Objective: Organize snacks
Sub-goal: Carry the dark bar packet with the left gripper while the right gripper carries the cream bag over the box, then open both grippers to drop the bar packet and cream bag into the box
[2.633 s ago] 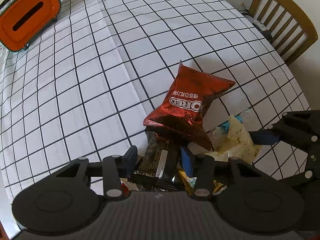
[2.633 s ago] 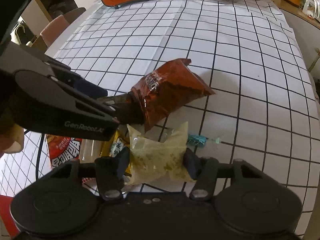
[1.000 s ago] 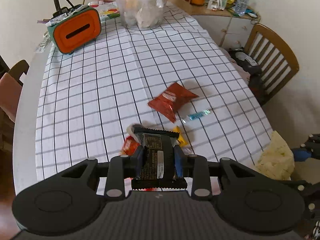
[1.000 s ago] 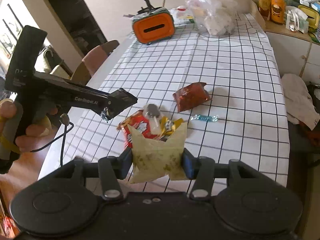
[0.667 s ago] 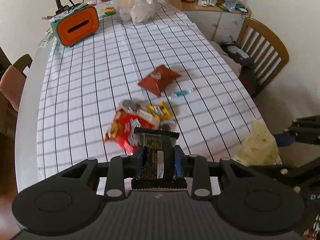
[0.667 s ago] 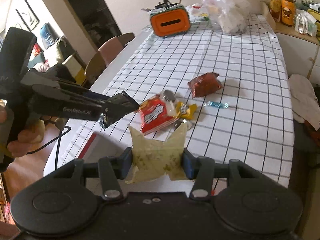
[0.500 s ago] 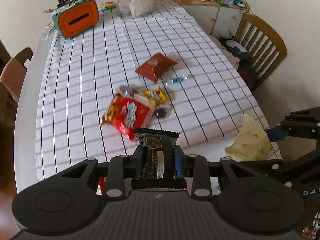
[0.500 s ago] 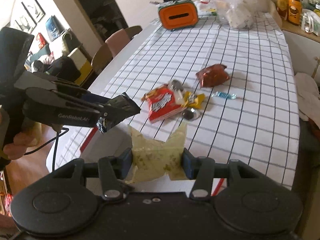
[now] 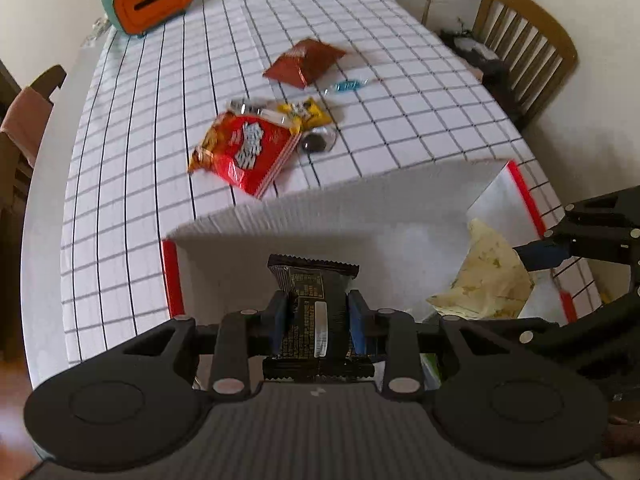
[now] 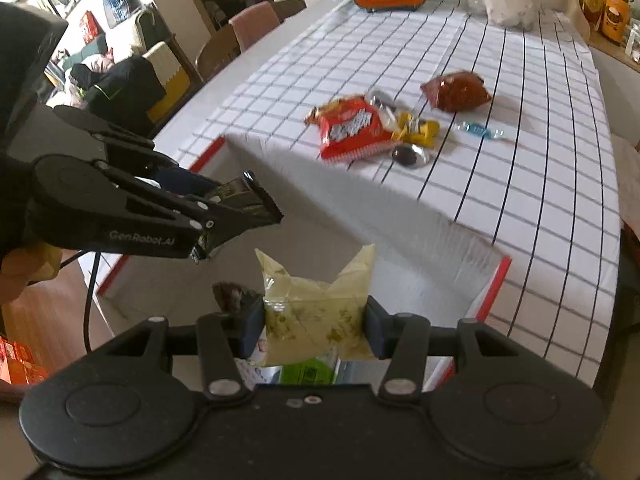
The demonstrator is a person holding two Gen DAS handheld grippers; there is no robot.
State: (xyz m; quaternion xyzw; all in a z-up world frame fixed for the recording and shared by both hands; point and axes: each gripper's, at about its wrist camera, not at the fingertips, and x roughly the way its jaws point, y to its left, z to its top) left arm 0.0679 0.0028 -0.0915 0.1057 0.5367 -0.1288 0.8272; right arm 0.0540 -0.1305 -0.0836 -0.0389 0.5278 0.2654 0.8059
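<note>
Grippers over white box (image 9: 360, 216): left gripper (image 9: 316, 320) pinching dark packet (image 9: 314, 300), right gripper (image 10: 316, 326) pinching yellow pouch (image 10: 316, 308).

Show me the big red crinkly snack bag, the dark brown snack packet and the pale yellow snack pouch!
Red crinkly snack bag (image 9: 244, 156), left wrist view, middle.
Dark brown snack packet (image 9: 316, 300), left wrist view, label side.
Pale yellow snack pouch (image 10: 316, 304), right wrist view, front.
</note>
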